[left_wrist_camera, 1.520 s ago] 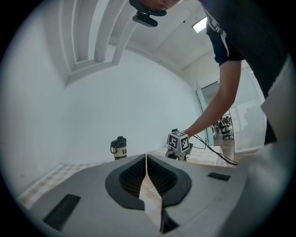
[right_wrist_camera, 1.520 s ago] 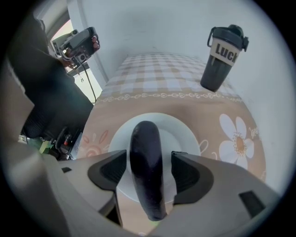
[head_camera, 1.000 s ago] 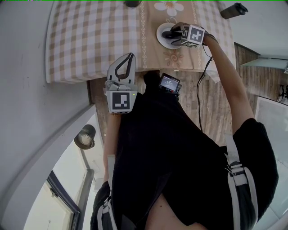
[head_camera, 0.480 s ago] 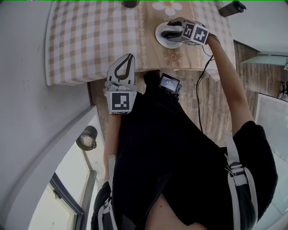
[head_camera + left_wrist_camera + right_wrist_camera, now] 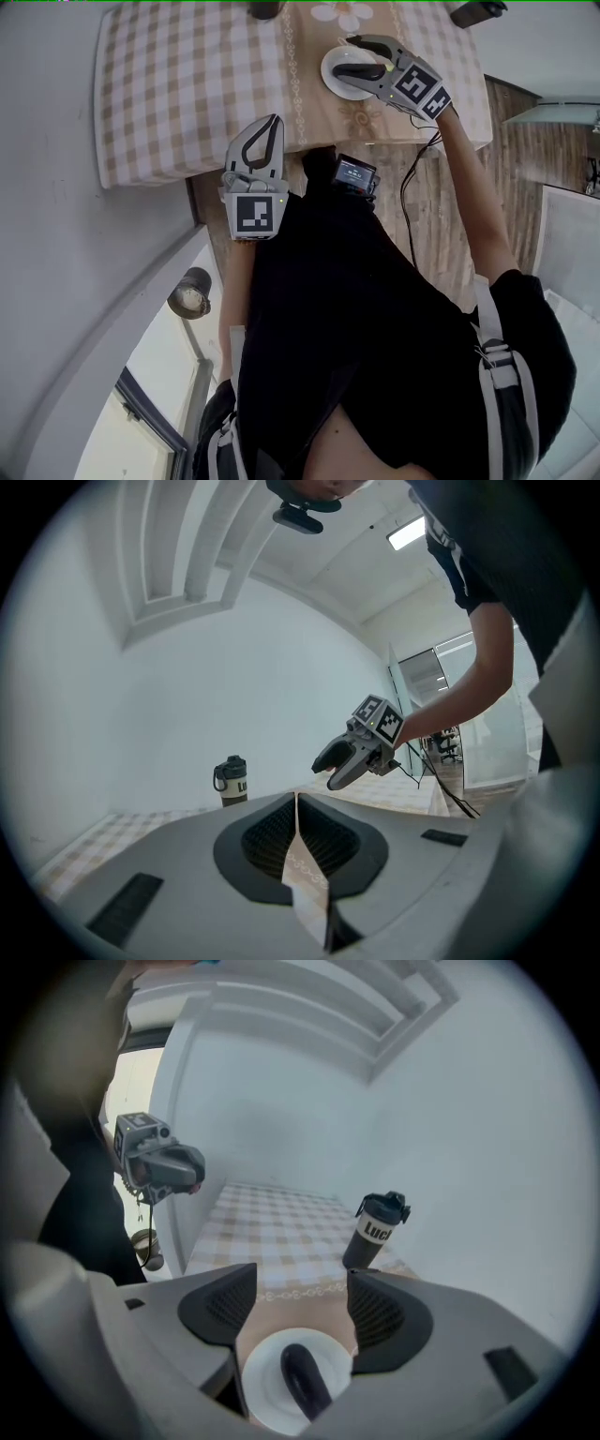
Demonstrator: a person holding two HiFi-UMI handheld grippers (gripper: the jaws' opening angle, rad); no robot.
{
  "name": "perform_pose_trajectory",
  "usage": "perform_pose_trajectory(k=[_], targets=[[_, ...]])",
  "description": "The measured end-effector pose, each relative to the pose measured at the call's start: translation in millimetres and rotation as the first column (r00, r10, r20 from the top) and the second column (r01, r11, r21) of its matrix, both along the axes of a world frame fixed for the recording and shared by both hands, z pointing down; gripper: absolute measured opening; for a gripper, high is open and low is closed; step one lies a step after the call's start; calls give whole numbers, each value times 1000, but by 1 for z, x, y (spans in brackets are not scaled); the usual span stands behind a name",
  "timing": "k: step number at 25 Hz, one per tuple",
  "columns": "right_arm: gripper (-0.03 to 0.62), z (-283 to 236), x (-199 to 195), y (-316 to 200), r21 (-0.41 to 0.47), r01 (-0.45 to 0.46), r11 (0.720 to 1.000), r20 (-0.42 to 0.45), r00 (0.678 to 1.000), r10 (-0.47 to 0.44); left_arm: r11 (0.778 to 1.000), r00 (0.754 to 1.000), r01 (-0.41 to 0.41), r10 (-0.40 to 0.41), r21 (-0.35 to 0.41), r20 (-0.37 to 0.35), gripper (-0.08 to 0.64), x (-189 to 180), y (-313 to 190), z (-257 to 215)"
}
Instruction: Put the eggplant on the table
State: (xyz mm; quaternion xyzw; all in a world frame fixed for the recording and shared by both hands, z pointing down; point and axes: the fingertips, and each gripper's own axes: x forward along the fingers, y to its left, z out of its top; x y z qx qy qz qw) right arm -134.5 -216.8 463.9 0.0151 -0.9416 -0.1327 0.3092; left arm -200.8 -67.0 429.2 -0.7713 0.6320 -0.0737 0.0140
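Observation:
A dark purple eggplant [image 5: 302,1382] lies on a small white plate [image 5: 262,1377] that stands on the beige runner of the checked tablecloth [image 5: 187,75]. My right gripper [image 5: 292,1302] hovers open just over the plate [image 5: 336,82], one jaw on each side of the eggplant, not touching it. In the head view that gripper [image 5: 360,56] covers the plate's right half. My left gripper [image 5: 261,141] is shut and empty at the table's near edge, pointing across the cloth. Its closed jaws meet at the left gripper [image 5: 296,803].
A dark drinking bottle [image 5: 375,1230] stands upright on the table beyond the plate and shows as the bottle [image 5: 230,782] too. A cable [image 5: 412,187] hangs from the right gripper. A wall runs along the table's left side, wooden floor lies to the right.
My right gripper has swung further over the plate and turned, so its marker cube now sits toward the plate's right. The left gripper has stayed where it was.

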Motion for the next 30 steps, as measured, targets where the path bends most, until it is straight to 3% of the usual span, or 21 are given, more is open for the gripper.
perform_pose_trajectory(k=[5,7,10,12,16,17,23,30], targets=[[311,-32,0,23,20,-86,996,174,981,82,1000,1000,-9,8,14,27,8,0,-3,-7],[270,-48,2,30,51,-139,989,258,959,121,1000,1000,-7,7,21,27,8,1,-5,-11],[267,-75,6,36,83,-217,973,396,903,168,999,1000,-2,1,43,31,9,4,-8,-19],[194,-91,9,42,89,-261,961,475,859,189,998,999,2,-4,63,32,9,5,-9,-25],[157,-112,15,55,92,-335,938,583,782,222,995,1000,17,-20,100,23,9,7,-13,-37],[117,-114,16,58,87,-351,932,603,764,231,994,999,22,-25,108,23,9,8,-13,-39],[6,-106,18,78,-9,-393,920,641,703,307,989,998,66,-63,133,-21,3,6,-10,-40],[5,-76,18,86,-83,-421,903,579,718,387,989,997,68,-65,131,-32,-5,4,-7,-35]])
